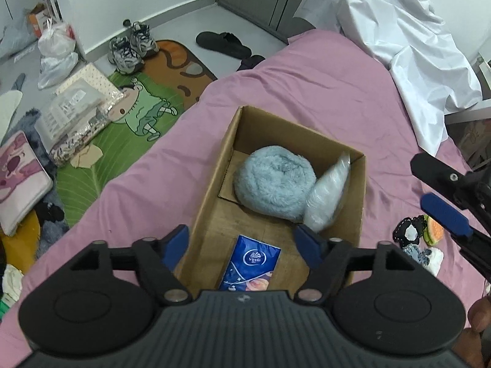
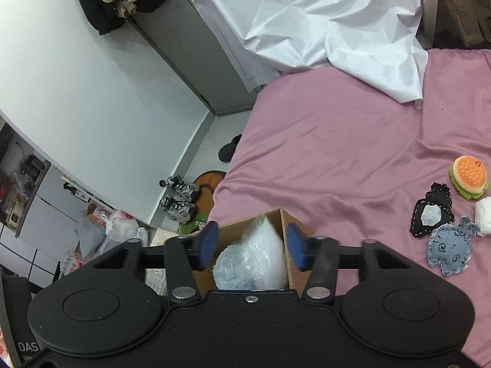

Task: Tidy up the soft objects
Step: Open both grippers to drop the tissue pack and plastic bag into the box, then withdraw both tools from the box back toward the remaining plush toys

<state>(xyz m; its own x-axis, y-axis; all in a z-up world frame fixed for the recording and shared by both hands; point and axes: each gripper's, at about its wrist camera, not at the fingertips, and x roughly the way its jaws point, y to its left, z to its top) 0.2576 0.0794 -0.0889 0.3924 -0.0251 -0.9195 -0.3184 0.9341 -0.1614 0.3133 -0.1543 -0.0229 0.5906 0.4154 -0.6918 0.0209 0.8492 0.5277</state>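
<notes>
An open cardboard box (image 1: 227, 141) sits on the pink bed. Inside lie a fluffy light-blue roll (image 1: 273, 184), a clear plastic-wrapped bundle (image 1: 328, 199) leaning on the right wall, and a blue Vinda tissue pack (image 1: 251, 263). My left gripper (image 1: 245, 245) is open and empty above the box's near end. My right gripper (image 2: 251, 245) is open and empty above the box (image 2: 291, 224), over the bundle (image 2: 260, 251); it also shows in the left wrist view (image 1: 445, 202). On the bed lie a burger plush (image 2: 468, 176), a black patch toy (image 2: 432, 211), a denim bunny (image 2: 451, 250) and a white soft piece (image 2: 485, 214).
A crumpled white sheet (image 2: 322, 21) covers the head of the bed. Left of the bed, the floor holds sneakers (image 1: 132, 46), a black slipper (image 1: 224, 43), a cartoon mat (image 1: 135, 116), plastic bags (image 1: 58, 52) and a packaged item (image 1: 76, 113).
</notes>
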